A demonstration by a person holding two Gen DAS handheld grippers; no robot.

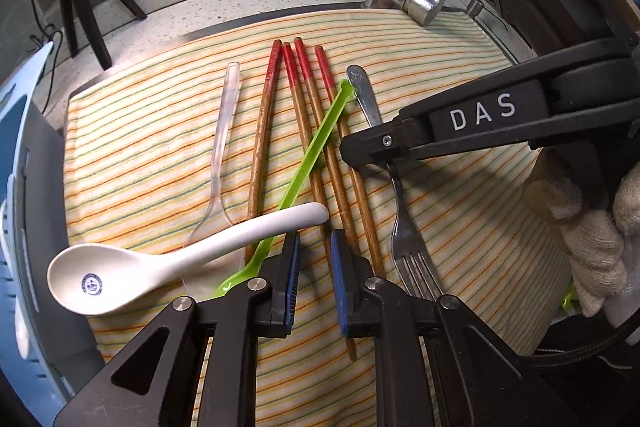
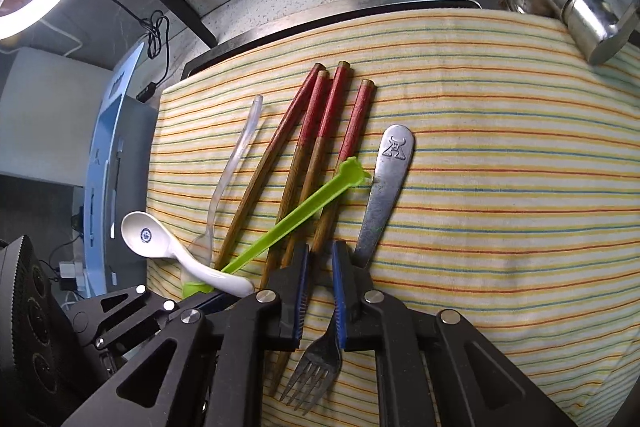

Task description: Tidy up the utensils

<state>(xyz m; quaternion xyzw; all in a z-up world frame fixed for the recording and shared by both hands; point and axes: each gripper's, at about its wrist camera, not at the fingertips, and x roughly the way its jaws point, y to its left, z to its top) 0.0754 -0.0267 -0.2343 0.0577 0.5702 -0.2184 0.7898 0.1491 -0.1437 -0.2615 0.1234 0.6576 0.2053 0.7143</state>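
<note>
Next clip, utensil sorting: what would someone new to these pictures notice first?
Probably the bright green plastic spoon lying slantwise across the four red-tipped chopsticks at the middle of the striped cloth. Next, the white ceramic spoon at the cloth's left edge, its handle over the green one. The right tongs reach in over the metal fork, beside the chopsticks; whether they grip it is unclear.

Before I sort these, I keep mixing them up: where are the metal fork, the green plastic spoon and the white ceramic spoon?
metal fork [image 2: 390,163]: right wrist view, on its handle.
green plastic spoon [image 2: 296,215]: right wrist view, mid-handle.
white ceramic spoon [image 1: 90,277]: left wrist view, in its bowl.
</note>
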